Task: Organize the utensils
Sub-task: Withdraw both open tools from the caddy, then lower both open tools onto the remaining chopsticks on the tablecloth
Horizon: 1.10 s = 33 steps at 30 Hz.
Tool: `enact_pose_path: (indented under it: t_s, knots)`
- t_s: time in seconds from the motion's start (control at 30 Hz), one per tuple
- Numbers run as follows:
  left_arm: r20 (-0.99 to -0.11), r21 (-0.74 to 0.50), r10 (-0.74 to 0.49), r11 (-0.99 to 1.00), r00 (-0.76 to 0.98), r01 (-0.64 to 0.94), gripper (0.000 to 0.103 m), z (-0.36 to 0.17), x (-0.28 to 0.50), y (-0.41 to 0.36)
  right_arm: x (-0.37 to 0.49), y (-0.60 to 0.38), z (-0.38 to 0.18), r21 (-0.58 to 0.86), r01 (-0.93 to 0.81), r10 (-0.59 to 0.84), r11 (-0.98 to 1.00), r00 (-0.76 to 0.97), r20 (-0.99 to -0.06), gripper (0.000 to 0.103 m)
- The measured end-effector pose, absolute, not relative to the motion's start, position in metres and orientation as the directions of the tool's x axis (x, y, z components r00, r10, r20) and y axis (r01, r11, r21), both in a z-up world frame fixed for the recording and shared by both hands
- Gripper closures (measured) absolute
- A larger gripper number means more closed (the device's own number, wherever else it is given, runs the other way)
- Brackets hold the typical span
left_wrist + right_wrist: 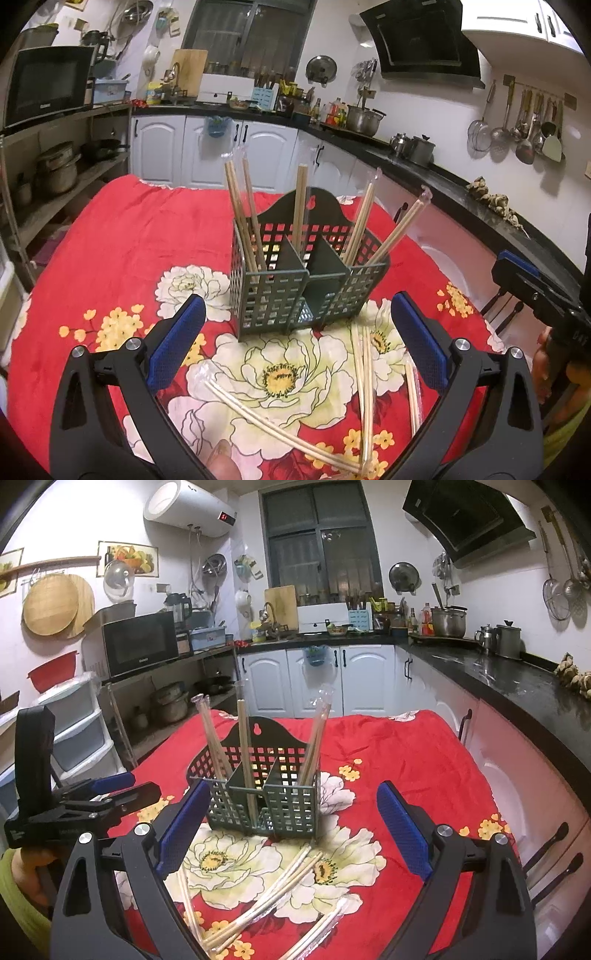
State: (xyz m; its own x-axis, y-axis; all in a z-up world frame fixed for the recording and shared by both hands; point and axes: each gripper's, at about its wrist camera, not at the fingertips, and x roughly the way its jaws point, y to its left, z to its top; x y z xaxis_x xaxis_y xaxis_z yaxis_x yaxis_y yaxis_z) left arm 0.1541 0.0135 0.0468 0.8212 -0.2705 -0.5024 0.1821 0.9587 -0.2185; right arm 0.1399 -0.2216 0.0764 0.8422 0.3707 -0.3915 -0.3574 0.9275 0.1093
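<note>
Sorting: wrapped chopsticks (301, 206) stand in caddy (306, 280) compartments.
Loose chopsticks (273, 890): before caddy, awaiting pickup.
Left gripper (299, 339), right gripper (291, 827): both wide, empty.

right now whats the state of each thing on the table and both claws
left claw: open, empty
right claw: open, empty
utensil caddy: upright, three compartments, each holding wrapped chopsticks
loose chopsticks: lying flat on the cloth, in front of the caddy, still to sort
floral cloth: spread over the table
</note>
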Motion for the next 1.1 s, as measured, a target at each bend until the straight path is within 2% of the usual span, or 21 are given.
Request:
enact_pose_path:
  t_s: [1.1]
  knots:
    - [-0.627, -0.208, -0.229, 0.970, 0.745, 0.122, 0.011, -0.004, 0.153, 0.025, 0.158, -0.234, 0.020, 0.101, -0.315, 0.318, 0.944, 0.780, -0.538, 0.014]
